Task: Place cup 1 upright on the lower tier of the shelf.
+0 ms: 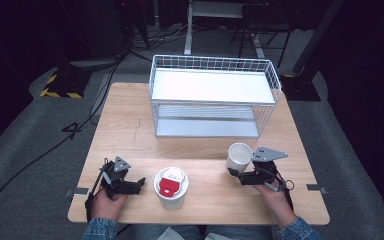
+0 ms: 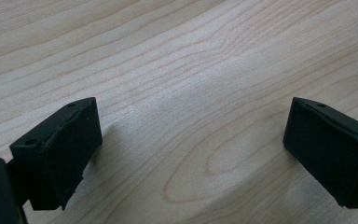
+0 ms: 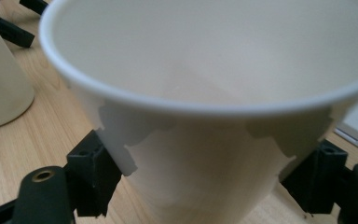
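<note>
Closest to the person, two denim sleeves come in over the near edge of the light wooden table (image 1: 130, 125). The left gripper (image 1: 139, 183) sits low near the front-left part of the top, jaws spread wide with nothing between them; in the left gripper view it's just bare wood grain between the two black pads (image 2: 60, 149). Just to its right stands a white cup with a red thing inside (image 1: 170, 186), near the front edge, close to the gripper but not touching it as far as I can tell.

Over on the right, the right gripper (image 1: 233, 172) has its jaws on either side of an empty white paper cup (image 1: 239, 156), and in the right gripper view both pads look pressed against the cup's wall (image 3: 205, 154). That cup stands upright on the table, right of centre, well apart from the other cup.

Between the cups and the rack there's a wide strip of open wood. Further back a white wire rack (image 1: 213, 95) with two shelves sits at the far side of the table, nearly reaching the far edge.

Beyond that there's grey carpet (image 1: 25, 135), cables (image 1: 45, 155) trailing on the left, a yellow-and-black striped base (image 1: 60, 87), and desk legs in a dark room.
</note>
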Tool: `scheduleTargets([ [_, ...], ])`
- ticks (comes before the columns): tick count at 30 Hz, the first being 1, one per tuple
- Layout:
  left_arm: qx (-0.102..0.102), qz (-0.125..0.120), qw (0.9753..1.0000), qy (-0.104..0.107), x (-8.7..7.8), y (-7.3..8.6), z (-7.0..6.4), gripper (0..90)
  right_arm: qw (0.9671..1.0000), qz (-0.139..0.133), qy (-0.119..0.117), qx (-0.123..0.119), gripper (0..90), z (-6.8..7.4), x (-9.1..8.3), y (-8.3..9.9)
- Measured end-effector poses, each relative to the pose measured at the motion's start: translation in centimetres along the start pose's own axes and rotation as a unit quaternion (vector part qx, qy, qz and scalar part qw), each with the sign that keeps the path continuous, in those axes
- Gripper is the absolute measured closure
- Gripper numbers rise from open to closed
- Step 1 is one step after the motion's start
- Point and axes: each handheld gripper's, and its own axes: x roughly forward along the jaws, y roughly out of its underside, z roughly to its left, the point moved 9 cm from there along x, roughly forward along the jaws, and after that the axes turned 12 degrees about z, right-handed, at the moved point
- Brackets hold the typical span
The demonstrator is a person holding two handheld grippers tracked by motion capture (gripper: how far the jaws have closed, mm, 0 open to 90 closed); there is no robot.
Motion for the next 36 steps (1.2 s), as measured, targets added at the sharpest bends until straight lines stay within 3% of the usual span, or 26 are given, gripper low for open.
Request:
scheduleTargets([
  [13, -0.001, -0.001, 1.0, -0.001, 0.0, 0.0, 0.0, 4.8, 0.9998, -0.012, -0.014, 0.006, 23.0, -0.9, -0.2, -3.1],
  [21, -0.001, -0.001, 1.0, -0.001, 0.0, 0.0, 0.0, 4.8, 0.9999, -0.012, -0.012, -0.001, 23.0, -1.5, 0.0, -5.1],
  [36, -0.002, -0.001, 1.0, 0.0, 0.1, -0.1, 0.1, 4.8, 0.9996, -0.023, -0.014, 0.01, 23.1, -3.2, 0.9, -8.1],
])
